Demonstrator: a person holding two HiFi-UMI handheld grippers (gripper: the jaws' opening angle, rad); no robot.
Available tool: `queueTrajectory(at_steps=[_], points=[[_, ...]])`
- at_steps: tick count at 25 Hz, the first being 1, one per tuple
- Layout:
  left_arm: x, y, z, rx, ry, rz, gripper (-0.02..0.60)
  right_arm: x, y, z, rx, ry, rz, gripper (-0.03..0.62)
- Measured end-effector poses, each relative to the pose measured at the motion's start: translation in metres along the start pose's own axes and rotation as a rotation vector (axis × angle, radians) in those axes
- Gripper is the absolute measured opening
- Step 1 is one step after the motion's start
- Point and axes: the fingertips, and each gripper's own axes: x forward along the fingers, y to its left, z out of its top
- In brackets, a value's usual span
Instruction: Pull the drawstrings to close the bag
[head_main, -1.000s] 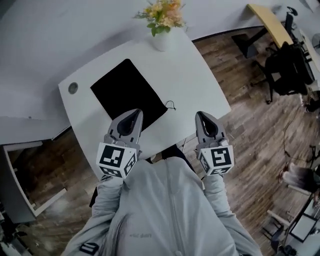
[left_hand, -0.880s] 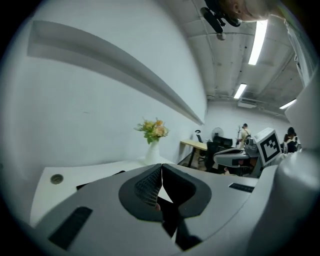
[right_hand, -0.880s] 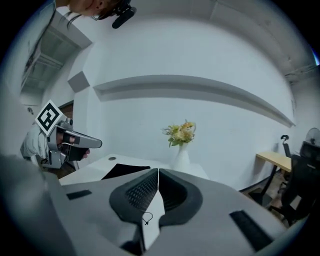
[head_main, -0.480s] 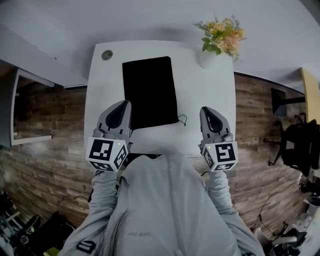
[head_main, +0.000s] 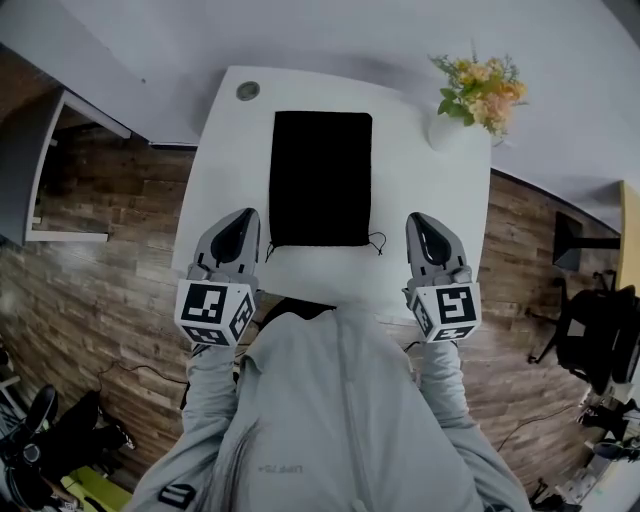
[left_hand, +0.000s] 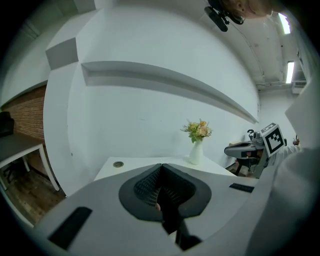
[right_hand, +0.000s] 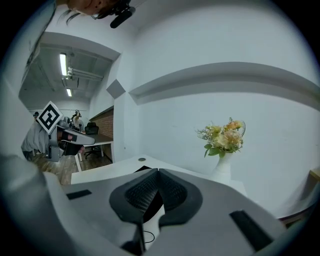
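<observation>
A flat black drawstring bag (head_main: 320, 178) lies on the white table (head_main: 430, 230), its mouth end toward me. A thin black drawstring loop (head_main: 377, 243) sticks out at its near right corner, and a shorter end (head_main: 267, 250) shows at the near left corner. My left gripper (head_main: 243, 216) hovers at the table's near edge, just left of the bag's near corner, jaws shut and empty. My right gripper (head_main: 418, 220) hovers to the right of the string loop, also shut and empty. In the right gripper view, the bag (right_hand: 145, 169) and string (right_hand: 144, 235) peek out past the shut jaws.
A white vase of flowers (head_main: 470, 110) stands at the table's far right corner. A round cable hole (head_main: 247, 91) is at the far left corner. A white wall runs behind the table. Wooden floor surrounds it, with a desk and chair (head_main: 590, 330) to the right.
The head view has swung round, so the table and bag now lie square in front of me. Both grippers have kept their places at the near edge, shut.
</observation>
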Motion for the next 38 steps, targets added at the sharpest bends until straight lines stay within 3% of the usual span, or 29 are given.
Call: queueTrajectory(at_steps=[18, 26, 29, 38], points=[[0.004, 0.001, -0.045, -0.009, 0.096, -0.042, 0.026, 0.004, 0.017, -0.030, -0.048, 0.086, -0.024, 0.025], [0.005, -0.002, -0.079, -0.008, 0.175, -0.058, 0.028, 0.007, 0.028, -0.056, -0.049, 0.150, 0.013, 0.030], [0.005, -0.001, -0.092, -0.007, 0.203, -0.056, 0.029, 0.009, 0.036, -0.070, -0.064, 0.183, 0.040, 0.124], [0.006, -0.003, -0.135, -0.006, 0.302, -0.080, 0.119, 0.014, 0.049, -0.103, -0.080, 0.249, 0.074, 0.210]])
